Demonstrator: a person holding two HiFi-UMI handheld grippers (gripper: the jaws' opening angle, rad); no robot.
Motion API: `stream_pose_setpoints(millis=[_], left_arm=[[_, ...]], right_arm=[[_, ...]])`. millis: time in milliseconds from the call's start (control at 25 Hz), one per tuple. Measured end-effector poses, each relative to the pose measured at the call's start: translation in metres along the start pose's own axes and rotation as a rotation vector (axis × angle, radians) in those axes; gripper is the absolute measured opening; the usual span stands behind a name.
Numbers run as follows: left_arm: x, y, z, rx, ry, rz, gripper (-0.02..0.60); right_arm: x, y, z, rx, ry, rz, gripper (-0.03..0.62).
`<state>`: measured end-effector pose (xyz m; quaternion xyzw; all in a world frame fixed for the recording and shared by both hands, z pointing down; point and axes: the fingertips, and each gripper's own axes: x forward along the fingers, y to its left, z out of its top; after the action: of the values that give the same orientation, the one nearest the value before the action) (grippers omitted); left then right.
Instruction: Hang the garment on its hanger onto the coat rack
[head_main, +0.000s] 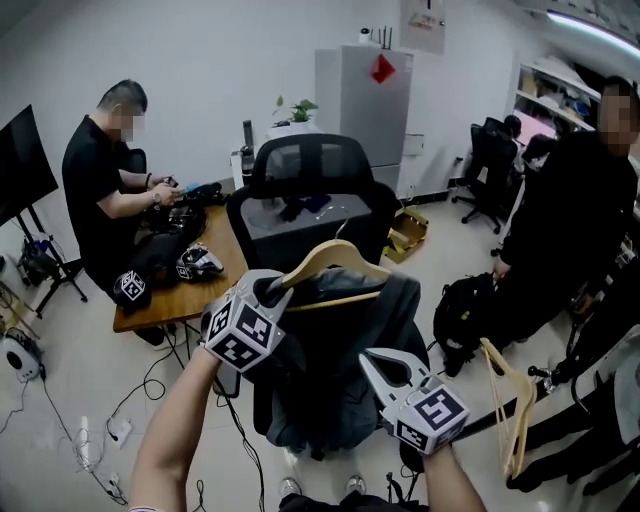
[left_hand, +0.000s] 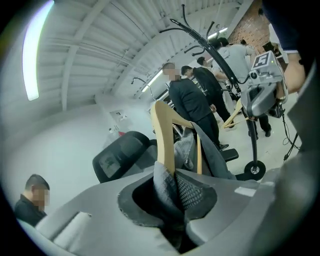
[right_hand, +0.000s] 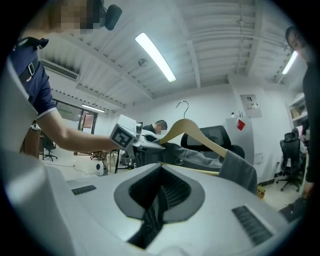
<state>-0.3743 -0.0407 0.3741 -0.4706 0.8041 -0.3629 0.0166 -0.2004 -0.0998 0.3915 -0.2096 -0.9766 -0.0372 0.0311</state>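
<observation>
A dark grey garment (head_main: 340, 360) hangs on a wooden hanger (head_main: 335, 255) held up in front of me, metal hook on top. My left gripper (head_main: 272, 292) is shut on the hanger's left end, with cloth pinched in. In the left gripper view, the wooden arm (left_hand: 162, 135) and grey cloth (left_hand: 210, 150) run into the left gripper (left_hand: 172, 192). My right gripper (head_main: 372, 362) is lower right, shut on a fold of the garment. In the right gripper view, a dark strip of cloth sits in the right gripper (right_hand: 157, 200), and the hanger (right_hand: 192, 127) shows beyond. The black coat rack (left_hand: 200, 35) stands to the right.
A black office chair (head_main: 310, 190) stands just behind the garment. A person (head_main: 105, 180) sits at a wooden table (head_main: 228, 262) on the left, and another person (head_main: 580, 220) stands on the right. A black backpack (head_main: 465, 310), a spare wooden hanger (head_main: 505, 400) and floor cables (head_main: 130, 400) lie nearby.
</observation>
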Motion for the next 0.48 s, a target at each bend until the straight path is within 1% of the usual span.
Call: stream_pose_setpoints(millis=[160,240,360,480], left_arm=[[-0.027,0.033,0.045,0.036,-0.050,0.056,0.072],[-0.038,0.048,0.068,0.045,-0.081,0.073,0.072],[-0.053,0.066,0.102,0.068,-0.122,0.072,0.072],[-0.068,0.074,0.129,0.110,-0.160,0.064,0.072]], right_arm=[[-0.011,-0.001,0.027,-0.031,-0.048,-0.010,0.012],[-0.015,-0.005,0.043,-0.051,-0.079,-0.016,0.012],[-0.020,-0.006,0.065,-0.079,-0.116,-0.019,0.012],[-0.027,-0.003,0.082,-0.105,-0.131,-0.027,0.012]])
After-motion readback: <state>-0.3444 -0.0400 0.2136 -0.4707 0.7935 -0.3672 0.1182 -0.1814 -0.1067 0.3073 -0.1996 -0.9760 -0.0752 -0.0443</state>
